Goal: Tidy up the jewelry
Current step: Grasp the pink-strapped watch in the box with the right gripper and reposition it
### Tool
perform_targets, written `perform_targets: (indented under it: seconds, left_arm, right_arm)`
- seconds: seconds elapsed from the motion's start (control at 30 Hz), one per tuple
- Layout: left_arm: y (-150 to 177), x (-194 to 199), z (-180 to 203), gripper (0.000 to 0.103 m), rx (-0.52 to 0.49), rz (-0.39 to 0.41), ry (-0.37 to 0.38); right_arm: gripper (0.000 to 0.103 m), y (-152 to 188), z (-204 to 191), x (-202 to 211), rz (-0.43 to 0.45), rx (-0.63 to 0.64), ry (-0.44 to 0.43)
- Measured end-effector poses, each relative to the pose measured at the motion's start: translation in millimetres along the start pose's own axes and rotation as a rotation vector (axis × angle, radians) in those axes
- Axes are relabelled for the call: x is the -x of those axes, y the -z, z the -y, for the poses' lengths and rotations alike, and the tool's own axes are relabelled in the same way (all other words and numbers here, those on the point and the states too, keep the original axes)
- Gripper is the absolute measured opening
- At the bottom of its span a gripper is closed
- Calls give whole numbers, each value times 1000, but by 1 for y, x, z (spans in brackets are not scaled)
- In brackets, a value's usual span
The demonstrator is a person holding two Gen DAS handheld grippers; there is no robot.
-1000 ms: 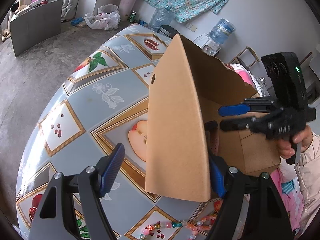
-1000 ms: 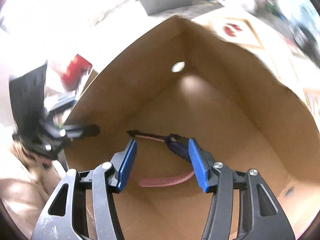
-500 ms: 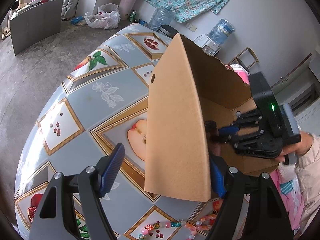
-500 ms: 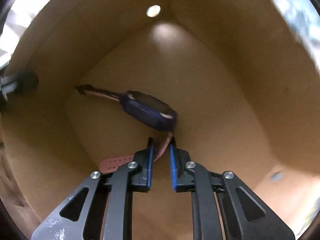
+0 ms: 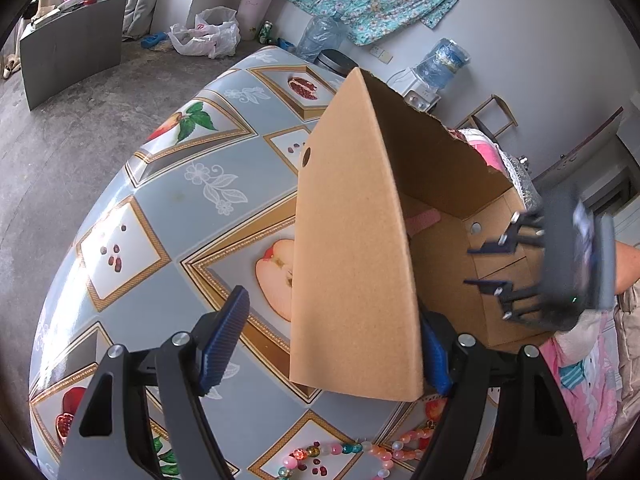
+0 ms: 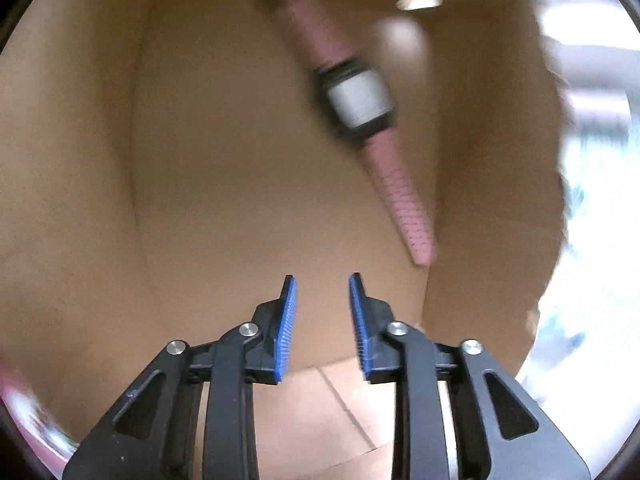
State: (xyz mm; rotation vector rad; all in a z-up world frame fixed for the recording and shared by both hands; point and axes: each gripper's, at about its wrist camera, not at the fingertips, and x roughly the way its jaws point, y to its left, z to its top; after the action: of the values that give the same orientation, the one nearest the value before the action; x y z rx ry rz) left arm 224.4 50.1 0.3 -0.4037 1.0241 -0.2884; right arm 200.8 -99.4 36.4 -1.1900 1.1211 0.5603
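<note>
A cardboard box (image 5: 356, 240) stands on the fruit-patterned table (image 5: 208, 208). Its near wall sits between the fingers of my left gripper (image 5: 328, 344). The outer pad (image 5: 224, 340) stands clear of the cardboard, and the other finger is inside the box. A watch (image 6: 360, 100) with a pink strap (image 6: 404, 200) lies on the box floor; the strap's end (image 5: 422, 220) shows in the left wrist view. My right gripper (image 6: 322, 308) hovers over the box's near side, its jaws opening with nothing between them. It appears blurred (image 5: 474, 266) at the box's right edge. A bead bracelet (image 5: 348, 450) lies on the table in front of the box.
A person's hand and sleeve (image 5: 624, 268) hold the right gripper. Beyond the table are a water dispenser (image 5: 440, 60), a wooden stool (image 5: 492, 116), plastic bags (image 5: 204, 34) and a grey panel (image 5: 72, 44) on the concrete floor.
The right gripper went down into the box, shut on the pink strap, then let go, rolled and drew back. The watch now lies stretched out, face up. The left gripper stayed put.
</note>
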Motion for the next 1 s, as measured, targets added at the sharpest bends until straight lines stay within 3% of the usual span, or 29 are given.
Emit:
perform_targets:
  seconds: [0.1,0.17,0.2,0.27,0.37,0.5,0.63,0.77,0.87,0.97,1.0]
  left_arm:
    - [0,0,0,74,0,1,-1]
    - [0,1,0,74,0,2,-3]
    - [0,1,0,74,-1,2,-5]
    - [0,1,0,74,-2,3,-9]
    - [1,2,0,74,-4,3,-14]
    - [1,2,1,74,-7,2,-13]
    - [1,2,2,74,-15,-2,-5]
    - [2,2,2,74,-18,-2,1]
    - [2,2,2,74,-17,1,3]
    - [2,3,2,74,-15,3,-1]
    - [2,3,2,74,-18,5,-3]
  right_arm:
    - [36,-3,40,31,151,-233,-141]
    - [36,-10,51,36,204,-329,-213]
    - [36,1,79,21,214,-350,-240]
    - [36,-1,68,-17,204,-392,-318]
    - [31,-19,27,-62,102,-448,-421]
    - [24,-18,38,-68,139,-617,-549]
    - [22,-2,51,-71,137,-843,-608]
    - [28,-6,34,-66,118,-739,-665]
    - [32,-16,24,-76,98,-732,-729]
    - [30,-14,34,-89,134,-867,-759]
    - [27,-3,46,-97,163,-1006,-823]
